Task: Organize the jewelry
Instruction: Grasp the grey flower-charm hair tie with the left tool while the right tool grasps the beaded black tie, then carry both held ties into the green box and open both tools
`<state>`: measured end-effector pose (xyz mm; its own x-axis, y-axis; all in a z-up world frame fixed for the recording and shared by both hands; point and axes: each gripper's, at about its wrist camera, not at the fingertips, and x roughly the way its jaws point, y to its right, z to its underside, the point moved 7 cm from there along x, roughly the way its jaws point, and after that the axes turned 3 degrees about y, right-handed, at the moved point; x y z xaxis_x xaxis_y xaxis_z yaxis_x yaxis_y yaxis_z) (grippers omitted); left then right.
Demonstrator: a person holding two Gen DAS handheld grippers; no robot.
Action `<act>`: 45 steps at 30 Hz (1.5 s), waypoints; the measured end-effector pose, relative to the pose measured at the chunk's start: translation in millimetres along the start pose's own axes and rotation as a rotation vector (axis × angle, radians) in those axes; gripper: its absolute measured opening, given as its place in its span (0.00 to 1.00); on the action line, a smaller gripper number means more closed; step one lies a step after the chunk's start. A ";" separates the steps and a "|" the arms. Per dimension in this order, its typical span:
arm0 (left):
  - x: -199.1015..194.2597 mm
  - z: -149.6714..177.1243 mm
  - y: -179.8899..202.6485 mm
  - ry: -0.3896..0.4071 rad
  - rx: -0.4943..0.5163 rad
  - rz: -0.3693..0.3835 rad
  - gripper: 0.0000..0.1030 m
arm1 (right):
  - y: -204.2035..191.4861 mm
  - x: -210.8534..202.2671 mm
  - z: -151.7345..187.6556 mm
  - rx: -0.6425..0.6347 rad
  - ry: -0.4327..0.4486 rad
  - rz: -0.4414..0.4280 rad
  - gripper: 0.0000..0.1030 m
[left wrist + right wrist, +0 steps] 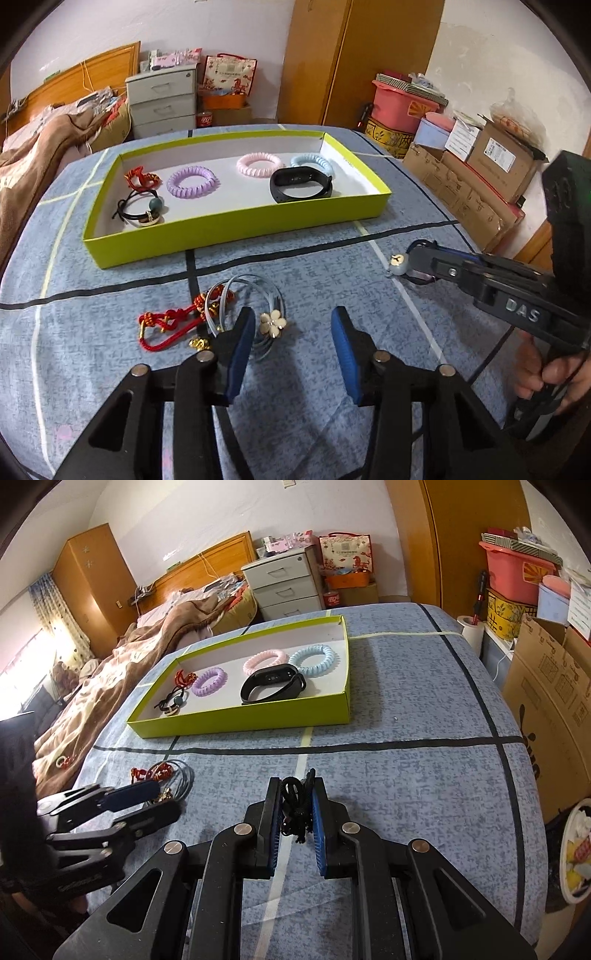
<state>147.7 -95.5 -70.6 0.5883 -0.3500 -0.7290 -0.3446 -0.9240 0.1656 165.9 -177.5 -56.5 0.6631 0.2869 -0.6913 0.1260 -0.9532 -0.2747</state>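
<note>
Your right gripper [297, 812] is clamped on a black cord hair tie [295, 808] above the blue bedspread [406, 775]. Your left gripper [155, 799] sits low left, jaws apart, beside the loose jewelry pile [166, 771]. Green tray [240, 723] ahead holds the black wristband [271, 683].

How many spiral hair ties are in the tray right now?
3, all inside the green tray: a purple one left of centre, a pink one toward the back, and a blue one at the right, partly behind the black wristband.
</note>
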 end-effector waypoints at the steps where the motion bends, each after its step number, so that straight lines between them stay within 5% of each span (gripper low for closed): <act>1: 3.6 1.1 -1.7 -0.013 0.002 -0.015 0.42 | 0.1 -0.4 -0.1 0.001 0.002 -0.002 0.15; 13: 8.8 6.0 -5.4 -0.037 -0.006 -0.043 0.17 | 0.4 -0.8 1.4 0.004 0.000 -0.008 0.15; 45: -38.9 -20.5 -28.6 0.097 -0.070 -0.035 0.17 | -3.7 -15.1 -7.1 0.017 0.036 0.005 0.15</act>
<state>149.6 -58.6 -33.3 0.6681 -0.3275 -0.6681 -0.2726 -0.9432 0.1897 160.7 -179.0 -40.3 0.6895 0.2783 -0.6687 0.1102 -0.9528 -0.2829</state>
